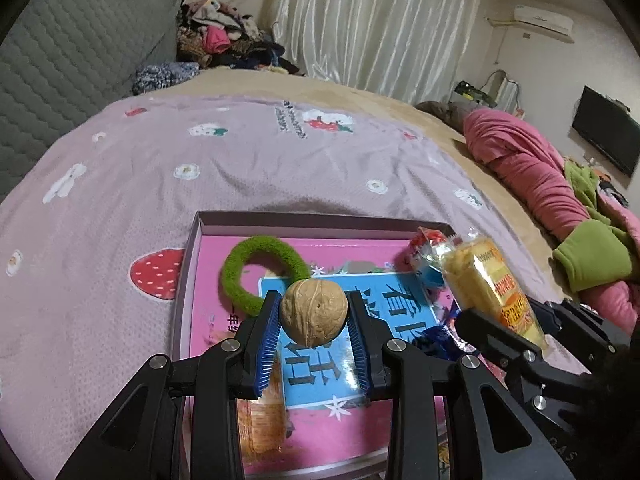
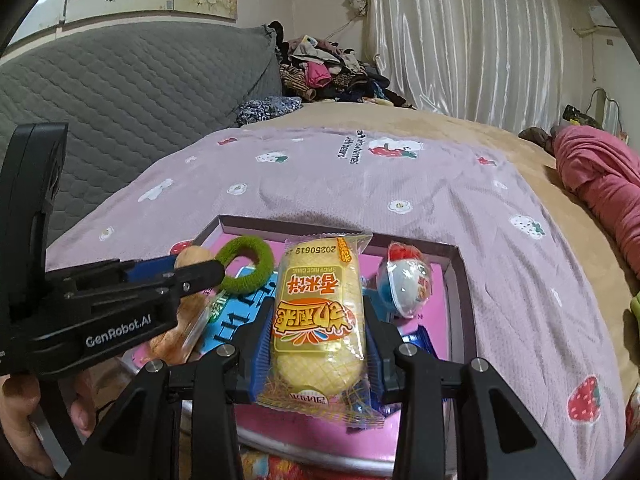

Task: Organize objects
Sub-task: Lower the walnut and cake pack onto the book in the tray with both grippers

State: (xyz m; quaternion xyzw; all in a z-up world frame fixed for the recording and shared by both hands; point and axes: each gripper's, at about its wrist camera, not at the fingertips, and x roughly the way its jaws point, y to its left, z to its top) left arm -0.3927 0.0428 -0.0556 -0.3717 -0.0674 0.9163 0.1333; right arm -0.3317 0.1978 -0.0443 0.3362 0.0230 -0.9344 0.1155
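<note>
Left gripper (image 1: pixel 314 312) clamps a round tan walnut (image 1: pixel 314 312) between its blue ribbed pads, held in the air over a shallow pink-lined cardboard box (image 1: pixel 192 240). Right gripper (image 2: pixel 318 340) grips a yellow rice-cracker snack in clear plastic wrap (image 2: pixel 318 312), pads pressing both sides, also above the box. Box sits on a lilac strawberry-print blanket (image 1: pixel 200 160) on the bed. Inside the box: a fuzzy green ring-shaped hair tie (image 1: pixel 240 276) lying flat near the far left corner, a blue printed card with large dark characters (image 1: pixel 320 360) on the floor, a red-white-blue wrapped round toy or candy (image 2: pixel 404 280) near the far right corner, and an orange-brown packet (image 1: pixel 260 420) under the left gripper, contents unclear. Blue crinkly wrapper (image 2: pixel 420 340) beside the right gripper, possibly another candy. A hand (image 2: pixel 24 408) holds the left gripper's handle at the lower left of the right wrist view.
</note>
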